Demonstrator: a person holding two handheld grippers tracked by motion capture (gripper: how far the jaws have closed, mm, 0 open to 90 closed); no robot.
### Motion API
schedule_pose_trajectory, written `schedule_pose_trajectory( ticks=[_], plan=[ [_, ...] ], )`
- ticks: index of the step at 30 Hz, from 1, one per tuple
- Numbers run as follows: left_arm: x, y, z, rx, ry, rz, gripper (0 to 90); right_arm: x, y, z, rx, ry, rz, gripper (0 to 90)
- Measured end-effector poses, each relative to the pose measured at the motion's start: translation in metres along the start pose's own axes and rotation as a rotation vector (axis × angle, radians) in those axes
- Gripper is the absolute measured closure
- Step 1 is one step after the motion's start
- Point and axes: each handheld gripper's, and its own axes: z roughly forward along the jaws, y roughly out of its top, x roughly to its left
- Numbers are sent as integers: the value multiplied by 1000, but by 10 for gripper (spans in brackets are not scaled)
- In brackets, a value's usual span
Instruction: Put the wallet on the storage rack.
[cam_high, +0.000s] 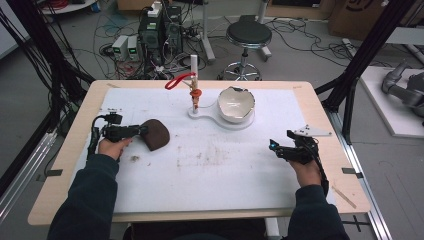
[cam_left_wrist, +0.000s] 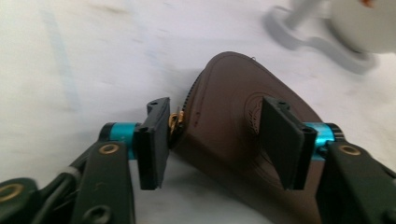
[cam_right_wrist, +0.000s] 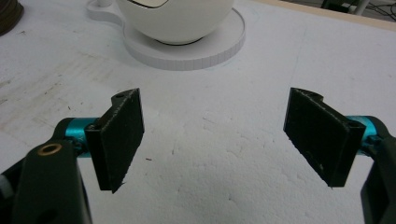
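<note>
Two dark sleeves are reaching over the desk (cam_high: 210, 175). Left claw (cam_high: 145, 131) is sitting around a brown zip pouch (cam_high: 156, 134), left of the white bowl (cam_high: 235, 103); one pad (cam_left_wrist: 156, 140) is touching its zipper edge, the other is lying over its top. Right claw (cam_high: 274, 146), right of the bowl, is gaping wide, gripping nothing.

white bowl (cam_left_wrist: 359, 23) and its stand (cam_left_wrist: 322, 44) blurred, cut off by top edge

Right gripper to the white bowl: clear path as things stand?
Probably yes. The right gripper stands open over bare white mat, and nothing lies between it and the bowl on its round stand.
</note>
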Motion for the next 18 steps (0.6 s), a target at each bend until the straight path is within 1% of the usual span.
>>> schedule_pose_trajectory(
  ticks=[3,5,8,9,10,11,13,14,15,16,18],
  plan=[
    [-20,-7,6,16,-38,34,480,0,0,0,5,1,3,203],
    [-31,-11,8,16,-51,52,498,0,0,0,3,3,0,203],
    [-41,-16,8,6,-59,49,515,0,0,0,-1,4,3,203],
    [-49,-19,6,-11,-71,41,540,0,0,1,3,9,4,203],
    [-49,-19,6,-11,-71,41,558,1,0,1,5,8,3,202],
    [-52,-19,4,-27,-78,39,558,1,0,1,5,8,3,202],
    [-60,-18,0,-68,-105,38,620,2,0,2,7,18,0,203],
    [-63,-18,-1,-75,-108,47,634,2,1,2,8,22,0,203],
    [-66,-19,-1,-77,-112,60,642,2,1,3,7,25,-6,203],
    [-68,-20,1,-71,-121,58,647,3,1,5,14,32,-7,202],
    [-72,-24,5,-52,-143,55,648,3,0,5,18,32,-8,203]
  ],
)
